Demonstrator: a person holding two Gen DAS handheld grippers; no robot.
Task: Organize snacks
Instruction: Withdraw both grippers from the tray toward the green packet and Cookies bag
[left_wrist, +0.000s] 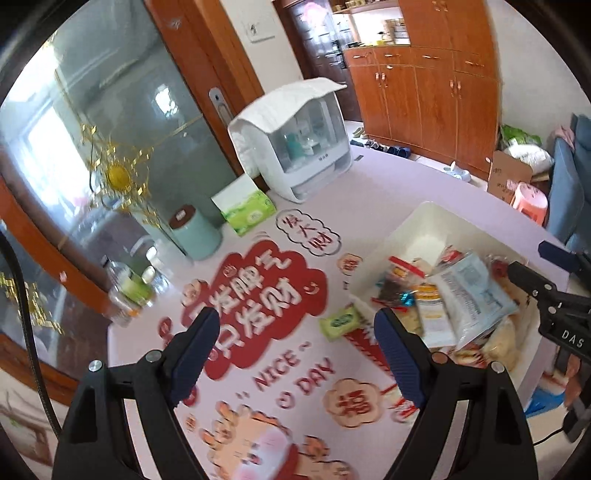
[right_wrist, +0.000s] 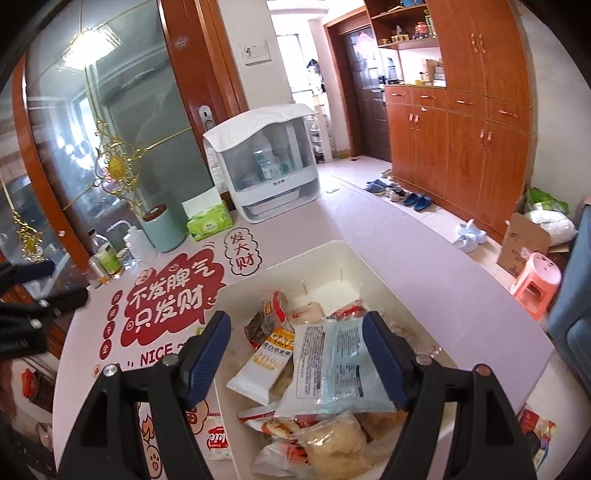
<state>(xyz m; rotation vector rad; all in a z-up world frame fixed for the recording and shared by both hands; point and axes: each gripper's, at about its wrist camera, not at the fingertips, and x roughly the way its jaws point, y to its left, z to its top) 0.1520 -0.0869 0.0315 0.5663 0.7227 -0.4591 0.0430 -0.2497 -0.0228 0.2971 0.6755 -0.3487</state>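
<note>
A white bin (right_wrist: 332, 245) on the printed table mat holds several snack packets. My right gripper (right_wrist: 297, 321) hangs open over the bin. Below its jaws lie a blue-and-white packet (right_wrist: 332, 362) and a white bar wrapper (right_wrist: 266, 362), and no pad touches either. In the left wrist view my left gripper (left_wrist: 295, 321) stands open above the mat, empty. A green packet (left_wrist: 340, 323) lies on the mat just left of the bin (left_wrist: 424, 210), near the left gripper's right finger. The right gripper (left_wrist: 528, 258) shows at the right edge.
Along the back of the table stand a white covered box (left_wrist: 295, 147), a green tissue pack (left_wrist: 247, 210), a mint canister (left_wrist: 195, 232) and small bottles (left_wrist: 129, 295). A red-and-white packet (right_wrist: 218, 439) lies outside the bin. A pink stool (right_wrist: 535, 277) stands on the floor.
</note>
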